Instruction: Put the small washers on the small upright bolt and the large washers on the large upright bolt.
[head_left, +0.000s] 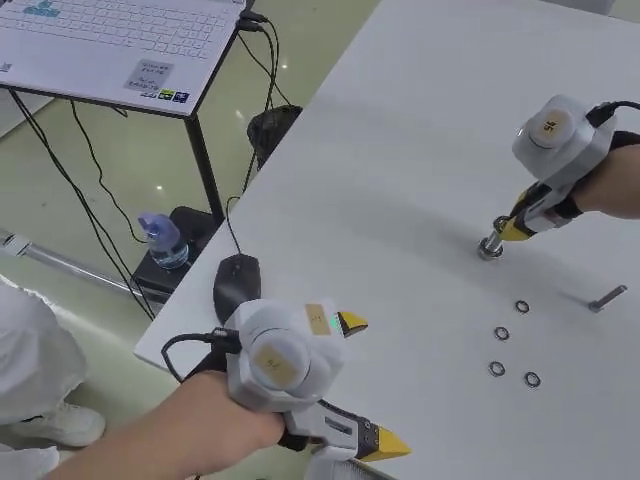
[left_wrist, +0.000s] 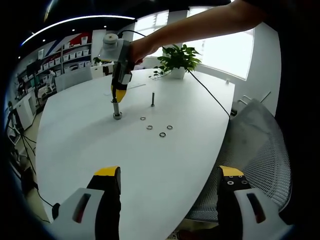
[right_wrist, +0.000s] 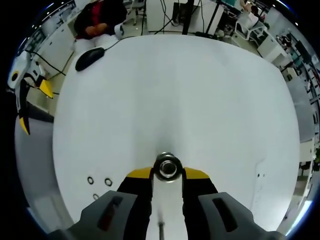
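While the right claw (right_wrist: 167, 172) was held narrow right above the large bolt (head_left: 490, 246) (a grip couldn't really be told), the small washers (head_left: 501, 333) were seen lying on the counter (head_left: 400, 150) way nearer it than the wide-open left claw (left_wrist: 169, 171).

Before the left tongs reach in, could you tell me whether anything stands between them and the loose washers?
Nothing visible does. Only bare white table lies between the open left tongs and the four washers; the right tongs are beyond them, at the large bolt.
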